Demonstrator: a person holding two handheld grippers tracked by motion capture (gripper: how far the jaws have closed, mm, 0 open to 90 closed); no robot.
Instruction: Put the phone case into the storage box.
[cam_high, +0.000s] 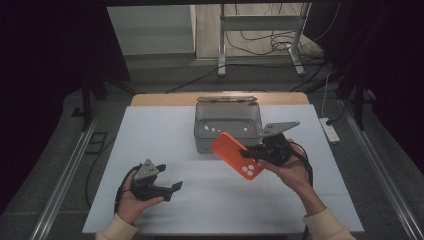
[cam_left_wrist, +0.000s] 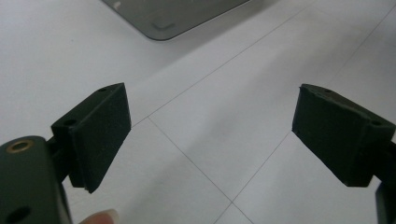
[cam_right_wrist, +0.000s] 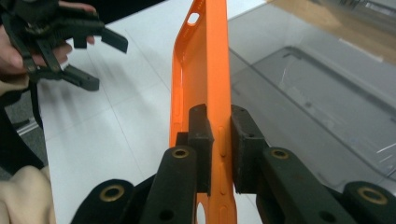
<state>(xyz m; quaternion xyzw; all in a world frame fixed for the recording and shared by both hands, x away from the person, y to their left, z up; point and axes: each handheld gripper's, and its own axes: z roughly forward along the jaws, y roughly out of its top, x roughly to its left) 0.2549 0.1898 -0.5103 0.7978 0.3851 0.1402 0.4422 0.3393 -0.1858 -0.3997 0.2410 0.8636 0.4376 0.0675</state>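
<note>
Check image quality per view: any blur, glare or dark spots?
High view: white table evenly lit, surroundings nearly black, orange phone case sharp. Left gripper view: black jaws soft and out of focus up close, table lines crisp, grey bin corner slightly hazy. Right gripper view: case sharp near the jaws, left gripper motion-soft, mild sheen on the bin.

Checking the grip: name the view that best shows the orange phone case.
The right gripper view: the orange phone case stands edge-on, clamped between the jaws of the right gripper. The high view shows its back, smaller.
</note>
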